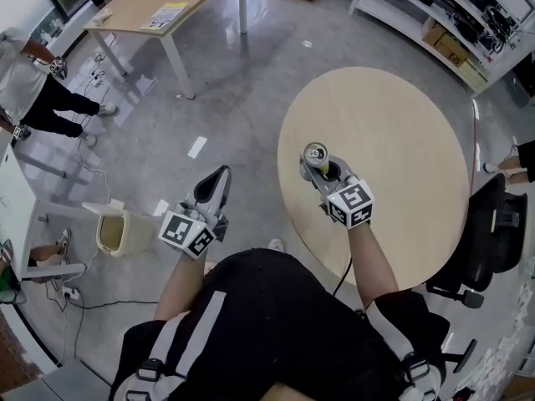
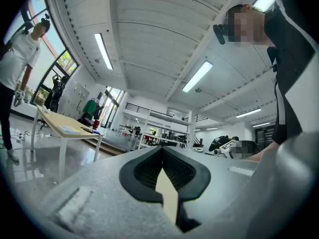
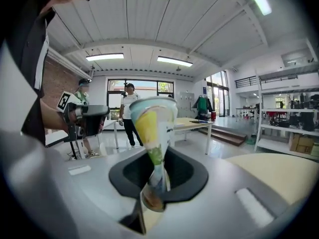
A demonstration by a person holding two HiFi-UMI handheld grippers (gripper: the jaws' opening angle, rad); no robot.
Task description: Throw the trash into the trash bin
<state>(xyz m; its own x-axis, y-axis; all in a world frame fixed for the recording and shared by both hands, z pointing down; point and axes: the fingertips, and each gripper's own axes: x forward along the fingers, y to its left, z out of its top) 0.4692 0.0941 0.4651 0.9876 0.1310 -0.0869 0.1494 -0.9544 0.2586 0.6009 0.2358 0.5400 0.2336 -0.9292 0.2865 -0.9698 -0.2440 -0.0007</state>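
Observation:
A drink can [image 1: 316, 156] with a yellow, green and white print is gripped in my right gripper [image 1: 322, 170], raised over the near left part of the round wooden table [image 1: 401, 140]. In the right gripper view the can [image 3: 152, 128] stands upright, pinched narrow at its waist where the right gripper [image 3: 158, 176] is shut on it. My left gripper [image 1: 214, 184] hangs over the floor left of the table, its jaws together with nothing between them; the left gripper view shows the left gripper [image 2: 162, 158] the same way. A cream trash bin [image 1: 115, 230] stands on the floor to its left.
A black office chair [image 1: 489, 232] stands at the round table's right. Another person [image 1: 33, 90] stands at the far left beside a long wooden table [image 1: 159, 7]. White shelves [image 1: 451, 15] line the far right wall. Cables lie on the floor near the bin.

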